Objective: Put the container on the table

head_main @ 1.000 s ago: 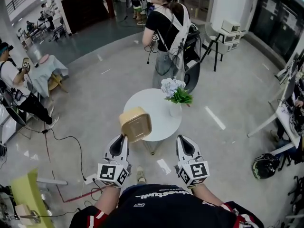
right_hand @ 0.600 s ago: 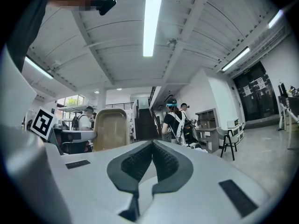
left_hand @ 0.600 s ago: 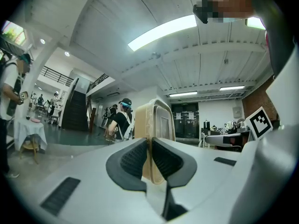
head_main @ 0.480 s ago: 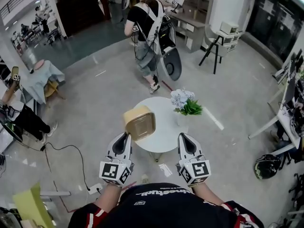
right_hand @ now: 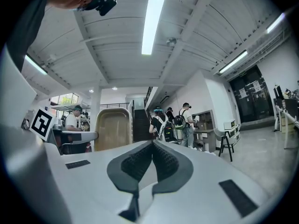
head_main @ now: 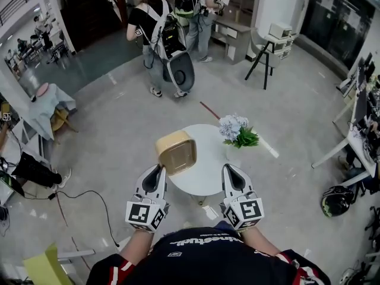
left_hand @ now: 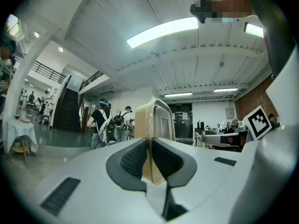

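Note:
A tan, lidded plastic container (head_main: 176, 152) stands on edge in the air, its near rim pinched by my left gripper (head_main: 158, 169), which is shut on it. The container hangs above the near left rim of a round white table (head_main: 205, 168). In the left gripper view the container (left_hand: 156, 125) rises edge-on from between the dark pads (left_hand: 133, 160). My right gripper (head_main: 229, 170) is shut and empty, level with the left one, over the table's near right rim. In the right gripper view the container (right_hand: 111, 129) shows at the left, beyond the closed right gripper (right_hand: 153, 143).
A vase of pale flowers with green leaves (head_main: 236, 132) stands on the table's far right side. Two people with backpacks (head_main: 157, 37) stand beyond the table near a counter. A black stool (head_main: 264, 55) is at the back right, desks and a helmet (head_main: 336, 200) on the right.
I have moved forward: the table and flowers have come closer beneath the grippers. The people with backpacks have walked away towards the back left. Both grippers hold the same pose.

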